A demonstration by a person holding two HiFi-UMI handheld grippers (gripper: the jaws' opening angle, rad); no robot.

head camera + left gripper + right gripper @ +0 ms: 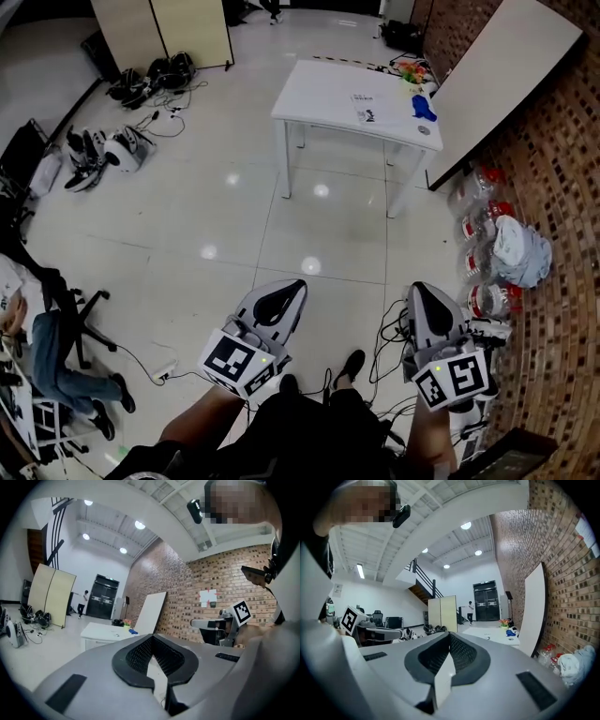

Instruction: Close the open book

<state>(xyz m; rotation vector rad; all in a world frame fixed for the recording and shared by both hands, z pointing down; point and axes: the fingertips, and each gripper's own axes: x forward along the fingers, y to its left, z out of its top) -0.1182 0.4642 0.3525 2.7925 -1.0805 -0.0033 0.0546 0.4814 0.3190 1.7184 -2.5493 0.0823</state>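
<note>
Well ahead of both claws, roughly on the line between them, on the white table (pixel 319 89) and just left of a blue object (pixel 423 106): what looks like the open book (pixel 366 107), lying flat, pages up. Left claw (pixel 298 285) and right claw (pixel 419 287) both clenched on nothing, pointing level toward it. Best to come up square to the table edge, unclench one claw, catch one cover's outer edge and fold it over the spine. Too far off to tell spine direction or long axis.
</note>
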